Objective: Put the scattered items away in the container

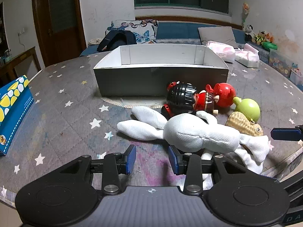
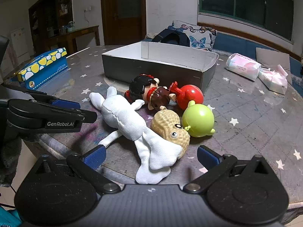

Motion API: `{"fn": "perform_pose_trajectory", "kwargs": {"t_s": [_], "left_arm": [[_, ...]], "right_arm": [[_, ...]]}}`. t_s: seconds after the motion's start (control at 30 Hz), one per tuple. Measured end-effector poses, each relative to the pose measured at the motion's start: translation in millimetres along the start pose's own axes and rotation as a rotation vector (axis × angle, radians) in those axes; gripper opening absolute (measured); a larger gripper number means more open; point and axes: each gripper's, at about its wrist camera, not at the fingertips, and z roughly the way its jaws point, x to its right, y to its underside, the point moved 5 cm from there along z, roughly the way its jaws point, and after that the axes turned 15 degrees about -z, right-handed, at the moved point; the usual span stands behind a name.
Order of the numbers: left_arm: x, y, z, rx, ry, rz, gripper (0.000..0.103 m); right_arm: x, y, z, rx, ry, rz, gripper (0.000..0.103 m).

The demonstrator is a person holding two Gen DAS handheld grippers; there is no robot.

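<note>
1. Left gripper (image 1: pixel 152 158): jaws apart, gripping nothing, angled down at the table (image 1: pixel 62 113) just before the white plush (image 1: pixel 200 134). Its right pad is close against the plush's body. Risk: if it closes here it would likely pinch only loose cloth, and the limp plush could slip out or drag its neighbours along.

2. The pile: the plush drapes over the peanut toy (image 2: pixel 170 130); the doll (image 2: pixel 149 92), red toy (image 2: pixel 189 94) and green toy (image 2: pixel 198 121) lie touching one another just in front of the box (image 1: pixel 161 71), which looks empty. Risk: lifting the plush may tip the round toys, and they could roll towards the table edge.

3. Right gripper (image 2: pixel 150 157): spread wide, empty, tilted downward with the plush's end and the peanut between its pads but untouched. Risk: closing now could catch both things at once, giving an uneven hold that drops one on the way to the box.

4. Both grippers sit close at the same plush; reaching together, they could collide.
</note>
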Motion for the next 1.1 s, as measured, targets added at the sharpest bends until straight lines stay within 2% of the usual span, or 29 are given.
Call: {"fn": "perform_pose_trajectory", "kwargs": {"t_s": [1.1], "left_arm": [[-2.7,2.2,5.7,-0.024,-0.014,-0.005,0.041]], "right_arm": [[0.9,1.1,7.2,-0.004,-0.008,0.013,0.103]]}}
